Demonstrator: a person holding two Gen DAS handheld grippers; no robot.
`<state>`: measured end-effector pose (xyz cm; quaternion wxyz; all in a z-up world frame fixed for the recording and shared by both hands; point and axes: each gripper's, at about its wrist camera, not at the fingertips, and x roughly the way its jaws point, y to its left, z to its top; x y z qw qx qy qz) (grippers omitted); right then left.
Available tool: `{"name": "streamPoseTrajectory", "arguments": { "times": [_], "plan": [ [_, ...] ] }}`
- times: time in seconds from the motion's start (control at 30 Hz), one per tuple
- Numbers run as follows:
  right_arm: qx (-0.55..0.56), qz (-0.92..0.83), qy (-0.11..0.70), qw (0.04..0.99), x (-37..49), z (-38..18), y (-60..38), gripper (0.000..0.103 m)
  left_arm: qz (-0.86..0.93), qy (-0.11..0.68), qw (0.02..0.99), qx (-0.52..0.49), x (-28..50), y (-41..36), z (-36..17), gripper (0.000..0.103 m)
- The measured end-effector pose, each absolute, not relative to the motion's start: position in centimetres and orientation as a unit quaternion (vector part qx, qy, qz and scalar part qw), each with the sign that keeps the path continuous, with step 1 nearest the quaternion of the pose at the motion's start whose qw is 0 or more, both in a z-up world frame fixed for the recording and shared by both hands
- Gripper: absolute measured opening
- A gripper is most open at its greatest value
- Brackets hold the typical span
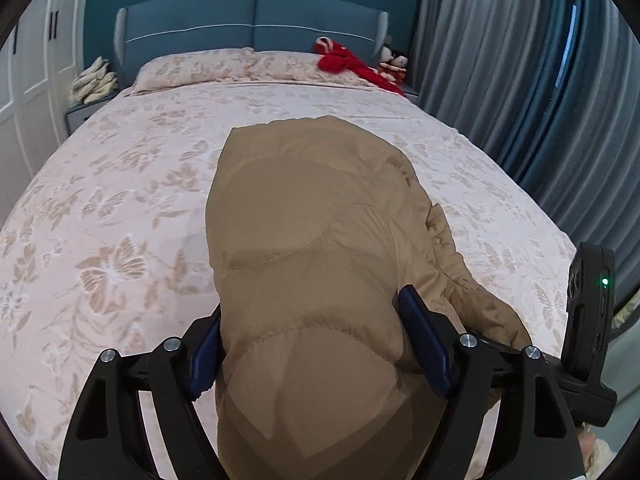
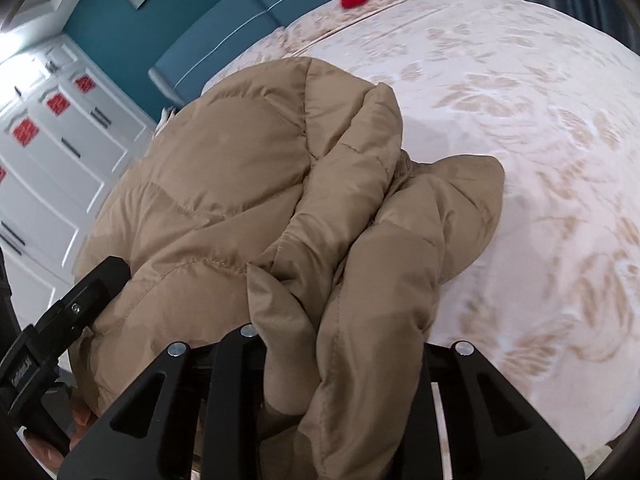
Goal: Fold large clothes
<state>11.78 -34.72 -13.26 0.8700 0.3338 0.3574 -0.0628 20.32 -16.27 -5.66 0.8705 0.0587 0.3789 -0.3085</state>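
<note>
A tan quilted puffer jacket (image 1: 308, 240) lies lengthwise on the bed, stretching away from the near edge. My left gripper (image 1: 316, 340) is shut on its near end, with the blue pads (image 1: 424, 340) pressed against both sides of the padded fabric. In the right wrist view the jacket (image 2: 240, 184) is bunched and folded over itself. My right gripper (image 2: 340, 360) is shut on a thick gathered fold at the near edge; the fabric hides its fingertips. The right gripper's body shows at the right edge of the left wrist view (image 1: 588, 320).
The bed (image 1: 120, 220) has a pale floral cover and a blue headboard (image 1: 256, 20). A red garment (image 1: 348, 62) lies near the pillows. Grey curtains (image 1: 520, 80) hang on the right. White wardrobes (image 2: 52, 152) stand on the left.
</note>
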Motion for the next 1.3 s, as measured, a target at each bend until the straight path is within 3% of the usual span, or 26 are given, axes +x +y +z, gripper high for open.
{"name": "streamPoseTrajectory", "arguments": {
  "times": [0.2,0.27,0.4,0.53,0.6,0.67,0.83,0.9,1.13,1.3],
  "plan": [
    [0.309,-0.063,0.394,0.863,15.4,-14.1,-31.0,0.023,-0.280,0.414,0.865,0.041,23.0,-11.0,-8.2,0.074],
    [0.314,-0.076,0.403,0.856,14.7,-14.1,-30.8,0.034,-0.285,0.437,0.853,0.028,23.8,-9.2,-9.3,0.074],
    [0.342,-0.085,0.423,0.835,11.7,-16.4,-32.0,0.078,-0.295,0.458,0.839,0.021,24.2,-5.5,-11.8,0.075],
    [0.405,-0.042,0.435,0.803,12.0,-19.4,-31.6,0.083,-0.300,0.494,0.815,-0.027,25.2,-4.0,-14.2,0.094],
    [0.473,-0.006,0.430,0.769,12.9,-21.5,-32.0,0.081,-0.294,0.525,0.795,-0.080,26.1,-3.2,-15.4,0.095],
    [0.517,0.021,0.416,0.748,13.6,-22.9,-32.1,0.071,-0.297,0.541,0.777,-0.126,26.6,-2.7,-16.3,0.095],
    [0.500,0.054,0.395,0.769,15.8,-21.7,-31.0,0.031,-0.306,0.526,0.781,-0.143,27.0,-3.4,-16.3,0.092],
    [0.452,0.048,0.391,0.800,17.3,-19.6,-29.9,0.026,-0.305,0.500,0.801,-0.127,27.2,-3.5,-15.3,0.088],
    [0.255,0.039,0.378,0.889,24.4,-13.7,-24.3,0.024,-0.278,0.434,0.849,-0.113,31.3,-1.1,-12.5,0.086],
    [0.240,0.042,0.409,0.879,28.2,-17.2,-22.4,0.029,-0.245,0.426,0.870,-0.045,32.5,0.1,-15.3,0.086]
  ]
}}
